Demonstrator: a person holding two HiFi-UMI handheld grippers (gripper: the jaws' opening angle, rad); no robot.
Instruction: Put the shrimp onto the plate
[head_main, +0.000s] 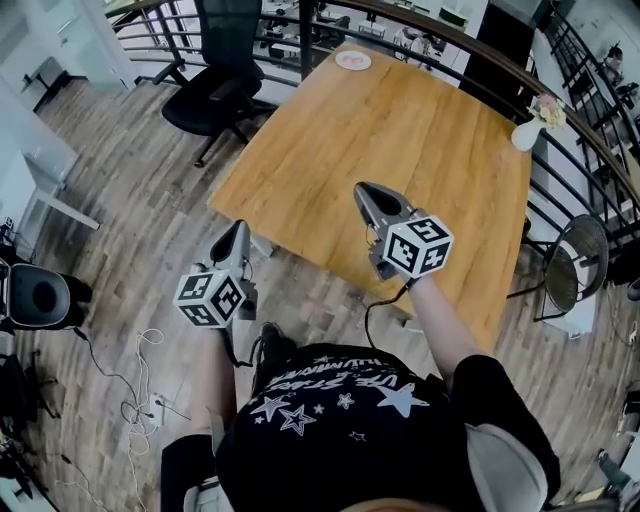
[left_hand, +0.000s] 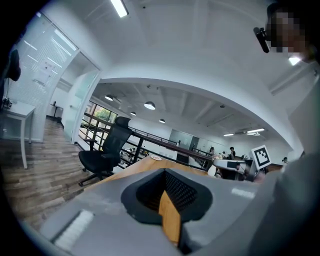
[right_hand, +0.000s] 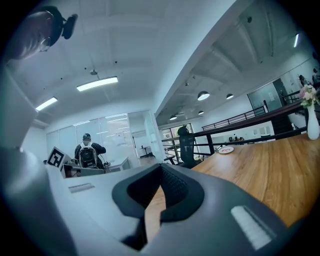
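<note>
Far off at twelve o'clock sits the plate (head_main: 352, 61); the left claw (head_main: 240, 230) and right claw (head_main: 364, 192), both closed and empty, risk overreaching across the counter (head_main: 420, 140).

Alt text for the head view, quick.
The left gripper and right gripper hang shut and empty by the near edge of a square wooden table. A round white plate sits at its far edge, a white flower vase at its right.

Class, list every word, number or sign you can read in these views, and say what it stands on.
Lettering on the person's black shirt, among white stars: too blurred to read.
Left cube and right cube: black-and-white square markers only, no words.
Paper on the glass wall: too small to read.
</note>
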